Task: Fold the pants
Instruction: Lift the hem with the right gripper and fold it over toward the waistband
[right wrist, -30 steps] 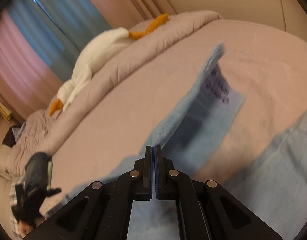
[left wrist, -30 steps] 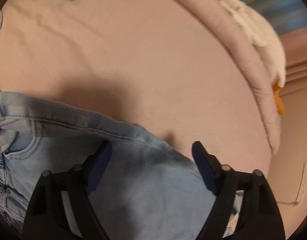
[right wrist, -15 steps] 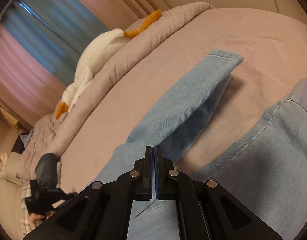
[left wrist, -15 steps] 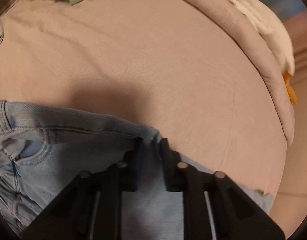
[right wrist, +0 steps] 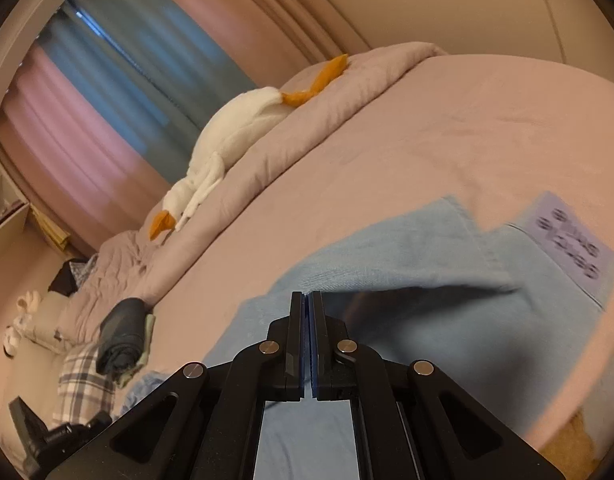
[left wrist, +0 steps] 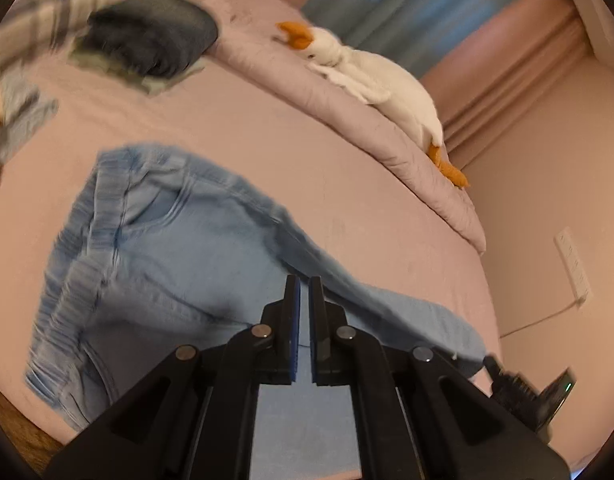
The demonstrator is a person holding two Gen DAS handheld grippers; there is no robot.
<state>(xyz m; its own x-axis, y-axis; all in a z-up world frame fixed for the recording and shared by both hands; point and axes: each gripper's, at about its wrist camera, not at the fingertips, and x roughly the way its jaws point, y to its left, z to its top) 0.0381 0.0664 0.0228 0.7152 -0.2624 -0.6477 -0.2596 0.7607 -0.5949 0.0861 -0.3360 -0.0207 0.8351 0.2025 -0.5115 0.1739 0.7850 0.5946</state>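
Light blue jeans point(left wrist: 167, 264) lie spread on the pink bed sheet point(left wrist: 267, 144), waistband to the far left in the left wrist view. My left gripper point(left wrist: 304, 282) is shut on a raised fold of the jeans' side edge, and the denim slopes up to its tips. In the right wrist view my right gripper point(right wrist: 307, 295) is shut on a pant leg point(right wrist: 387, 248), which drapes from its tips to a hem at the far right. Beside that hem lies the other leg with a pale printed label point(right wrist: 569, 240). The pinched cloth itself is hidden between the pads.
A white plush goose point(left wrist: 371, 76) rests on the rolled duvet point(left wrist: 387, 140) along the bed's far edge. A folded dark garment point(left wrist: 155, 36) and plaid cloth point(right wrist: 83, 380) sit at the bed's head end. Curtains point(right wrist: 119, 80), a wall and wooden floor point(right wrist: 571, 440) border the bed.
My left gripper went from open to shut on the jeans' edge, then pulled up and back with it. My right gripper carried the pant leg across, and its hem now lies beside the labelled leg.
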